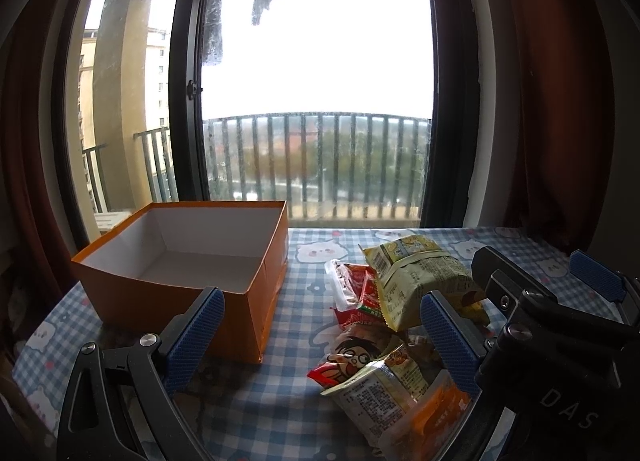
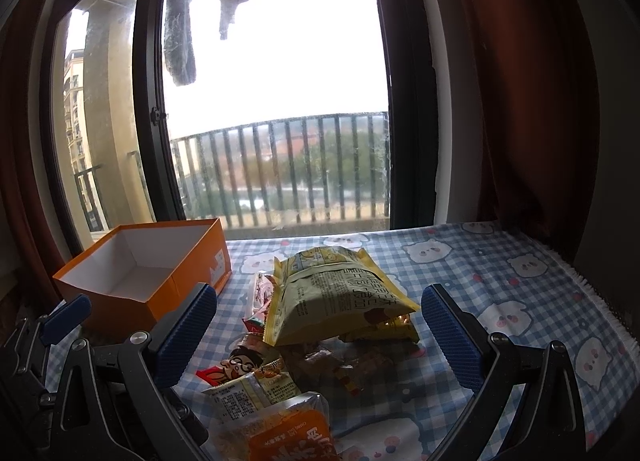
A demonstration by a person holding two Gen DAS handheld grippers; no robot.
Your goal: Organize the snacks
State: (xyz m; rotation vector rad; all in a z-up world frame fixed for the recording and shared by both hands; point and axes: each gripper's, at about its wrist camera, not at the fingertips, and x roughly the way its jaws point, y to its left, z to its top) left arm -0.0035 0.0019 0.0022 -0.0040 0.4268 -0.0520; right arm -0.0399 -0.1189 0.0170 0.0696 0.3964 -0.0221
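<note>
Your left gripper [image 1: 320, 335] is spread wide, holding nothing; your right gripper [image 2: 318, 331] likewise. One orange box [image 1: 180, 265] sits left on the checked cloth [image 2: 500, 281], nothing visible inside. Right of it, one heap of snack packets [image 2: 304, 341]: one yellow bag [image 2: 340, 297] on top, exact count unclear.

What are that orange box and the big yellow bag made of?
The box looks like thin matte cardboard: sharp folded corners, a plain white inside. The bag is probably printed plastic film with a slight sheen; it creases and has crimped, sealed edges.
</note>
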